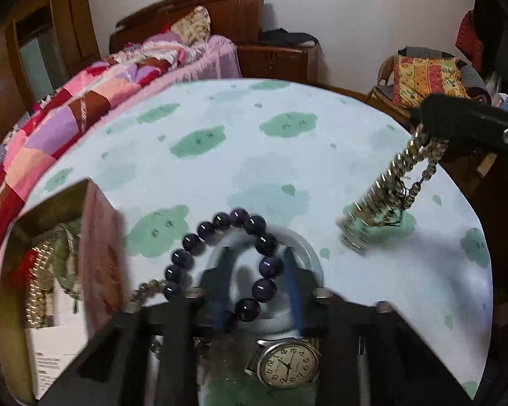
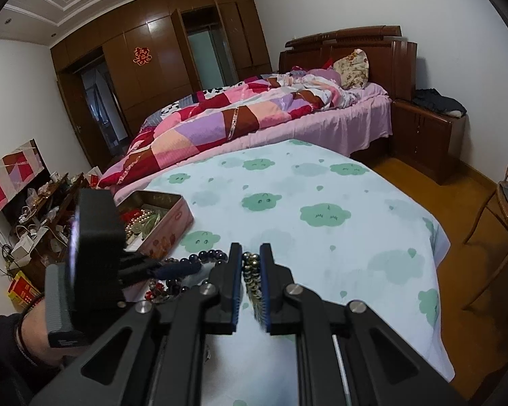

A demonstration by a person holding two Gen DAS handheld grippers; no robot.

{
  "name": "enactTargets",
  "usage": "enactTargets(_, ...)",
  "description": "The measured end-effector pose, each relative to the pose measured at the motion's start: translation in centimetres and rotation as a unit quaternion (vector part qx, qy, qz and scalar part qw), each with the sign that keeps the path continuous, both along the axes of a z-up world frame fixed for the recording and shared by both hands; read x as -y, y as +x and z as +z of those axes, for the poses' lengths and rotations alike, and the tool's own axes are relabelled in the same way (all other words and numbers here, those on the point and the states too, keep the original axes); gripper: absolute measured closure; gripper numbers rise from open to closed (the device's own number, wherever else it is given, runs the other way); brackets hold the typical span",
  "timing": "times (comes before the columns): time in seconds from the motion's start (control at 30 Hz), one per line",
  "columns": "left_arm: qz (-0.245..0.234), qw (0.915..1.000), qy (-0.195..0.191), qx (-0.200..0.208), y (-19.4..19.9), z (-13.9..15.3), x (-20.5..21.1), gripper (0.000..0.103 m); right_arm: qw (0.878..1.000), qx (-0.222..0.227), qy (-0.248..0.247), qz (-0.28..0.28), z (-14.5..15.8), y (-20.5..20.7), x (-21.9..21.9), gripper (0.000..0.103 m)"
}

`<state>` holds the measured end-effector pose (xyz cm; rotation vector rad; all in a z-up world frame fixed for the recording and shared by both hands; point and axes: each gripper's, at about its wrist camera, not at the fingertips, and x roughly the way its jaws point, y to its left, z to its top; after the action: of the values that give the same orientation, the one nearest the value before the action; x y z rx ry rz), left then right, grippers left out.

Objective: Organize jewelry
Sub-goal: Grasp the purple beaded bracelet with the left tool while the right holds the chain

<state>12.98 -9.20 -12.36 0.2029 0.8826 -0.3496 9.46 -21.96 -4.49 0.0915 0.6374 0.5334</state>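
Note:
A dark purple bead bracelet (image 1: pixel 220 223) lies on the cloud-print tablecloth (image 1: pixel 254 142), partly over a pale jade bangle (image 1: pixel 310 253). My left gripper (image 1: pixel 257 253) points down at them. Its blue-padded fingers (image 1: pixel 293 280) stand apart on either side of one run of beads, with a gap showing on the left side. My right gripper (image 2: pixel 250 250) is shut on a silver link chain (image 2: pixel 252 274). In the left wrist view that chain (image 1: pixel 382 186) hangs from the right gripper (image 1: pixel 423 132) down to the cloth. A pink tin (image 1: pixel 101 237) holding jewelry stands at the left.
A wristwatch (image 1: pixel 288 362) lies under the left gripper's body. More bead strings (image 2: pixel 159 287) lie near the pink tin (image 2: pixel 172 226). A hand (image 2: pixel 34 331) holds the left gripper (image 2: pixel 183 269). A bed (image 2: pixel 254 115) borders the table's far side, and a chair (image 2: pixel 504 203) stands at the right.

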Motion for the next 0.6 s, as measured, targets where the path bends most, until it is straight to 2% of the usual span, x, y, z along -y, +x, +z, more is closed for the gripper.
enactTargets(0.1, 0.000, 0.9998, -0.017, -0.001, -0.2, 0.6, -0.6, 0.089, 1.000, 0.001, 0.000, 0.000, 0.0, 0.0, 0.1, 0.090)
enactTargets(0.43, 0.025, 0.9949, -0.086, 0.047, -2.3, 7.1, -5.7, 0.089, 1.000, 0.007, -0.001, 0.007, 0.6, -0.3, -0.6, 0.090)
enactTargets(0.6, 0.039, 0.9922, -0.097, 0.068, -2.9, 9.1, -7.8, 0.089, 1.000, 0.011, -0.001, 0.019, 1.5, -0.3, -1.5, 0.090)
